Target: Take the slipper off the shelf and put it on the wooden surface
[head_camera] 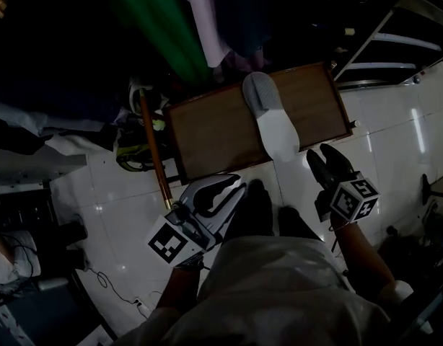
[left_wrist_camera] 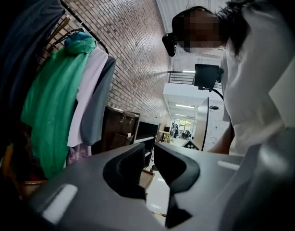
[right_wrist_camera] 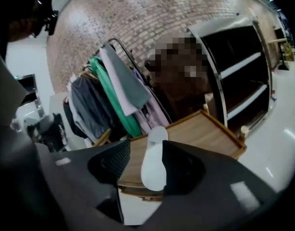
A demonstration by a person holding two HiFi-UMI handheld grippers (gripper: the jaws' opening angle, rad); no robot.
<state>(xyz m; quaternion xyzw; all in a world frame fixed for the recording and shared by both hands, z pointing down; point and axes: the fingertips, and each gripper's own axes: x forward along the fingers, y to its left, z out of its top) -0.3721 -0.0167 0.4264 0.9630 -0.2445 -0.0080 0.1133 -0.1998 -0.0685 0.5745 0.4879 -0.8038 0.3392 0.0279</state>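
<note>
On the low wooden surface (head_camera: 207, 132) the white slipper (head_camera: 272, 121) lies, heel overhanging, seemingly light and floppy, best pinched at that heel, right gripper (head_camera: 322, 156) wide and empty, left gripper (head_camera: 223, 192) narrowly apart, empty.

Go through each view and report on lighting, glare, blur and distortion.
Head view: very dim, with glare streaks on the floor tiles; the pale slipper stands out on the wooden surface. Left gripper view: well lit, the brick wall bowed by the wide lens. Right gripper view: well lit, the shelf curved, the slipper slightly soft, the corners dark.
</note>
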